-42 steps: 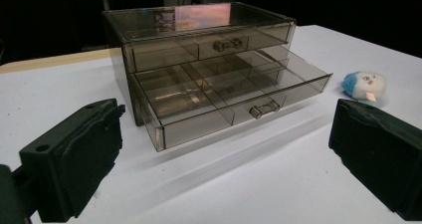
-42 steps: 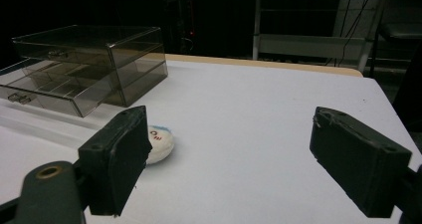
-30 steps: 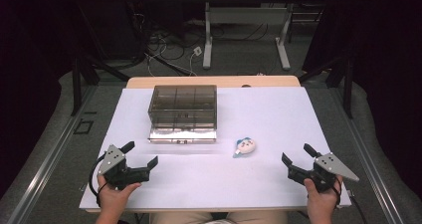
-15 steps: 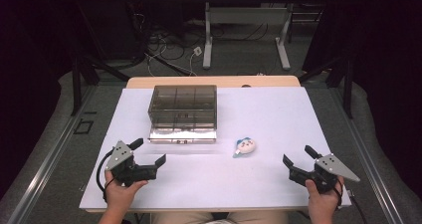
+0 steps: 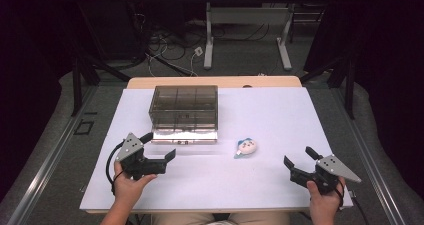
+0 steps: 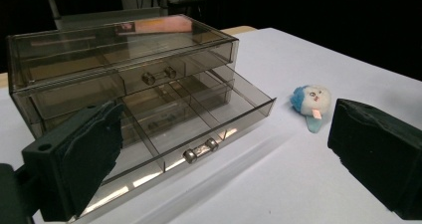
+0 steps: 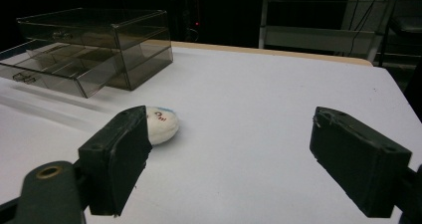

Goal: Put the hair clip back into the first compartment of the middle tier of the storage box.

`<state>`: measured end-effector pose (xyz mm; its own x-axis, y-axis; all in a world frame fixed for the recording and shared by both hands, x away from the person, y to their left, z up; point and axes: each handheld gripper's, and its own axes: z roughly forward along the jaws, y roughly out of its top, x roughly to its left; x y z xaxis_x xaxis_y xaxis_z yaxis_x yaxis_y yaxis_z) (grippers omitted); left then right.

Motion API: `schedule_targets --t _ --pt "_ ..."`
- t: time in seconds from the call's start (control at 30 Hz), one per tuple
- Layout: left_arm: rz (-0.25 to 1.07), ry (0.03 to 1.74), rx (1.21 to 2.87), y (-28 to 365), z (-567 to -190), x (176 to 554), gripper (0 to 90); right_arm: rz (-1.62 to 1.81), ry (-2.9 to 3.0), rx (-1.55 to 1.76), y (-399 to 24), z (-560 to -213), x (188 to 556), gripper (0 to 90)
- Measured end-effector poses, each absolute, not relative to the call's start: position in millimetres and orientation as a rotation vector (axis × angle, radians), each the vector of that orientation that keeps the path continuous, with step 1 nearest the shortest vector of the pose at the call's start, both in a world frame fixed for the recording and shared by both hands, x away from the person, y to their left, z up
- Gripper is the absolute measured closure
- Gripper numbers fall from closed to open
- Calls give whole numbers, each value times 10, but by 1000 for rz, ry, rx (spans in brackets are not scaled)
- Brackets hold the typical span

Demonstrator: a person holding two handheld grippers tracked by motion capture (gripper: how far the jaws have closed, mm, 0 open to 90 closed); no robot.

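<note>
- A white table is sitting in a dark room, with a grey floor around it and cables lying behind it.
- A smoky see-through drawer box is standing near the far edge, and its bottom drawer is sticking out.
- A small blue and white plush toy is lying on the table, just to the right of the drawer front.
- The left gripper is hovering near the open drawer, jaws wide apart, holding nothing.
- The right gripper is hovering near the front right corner, well apart from the toy, jaws wide apart, holding nothing.
- There is a pink label on top of the box, too blurry to read.
</note>
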<state>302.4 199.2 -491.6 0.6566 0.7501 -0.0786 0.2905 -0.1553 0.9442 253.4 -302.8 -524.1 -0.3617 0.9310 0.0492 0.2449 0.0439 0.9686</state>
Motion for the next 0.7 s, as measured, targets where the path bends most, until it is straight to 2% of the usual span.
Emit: schedule_targets --t 0.7 --pt "474 784 1775 1701 -4773 3233 12 1358 1677 1217 -3056 -5256 2540 153"
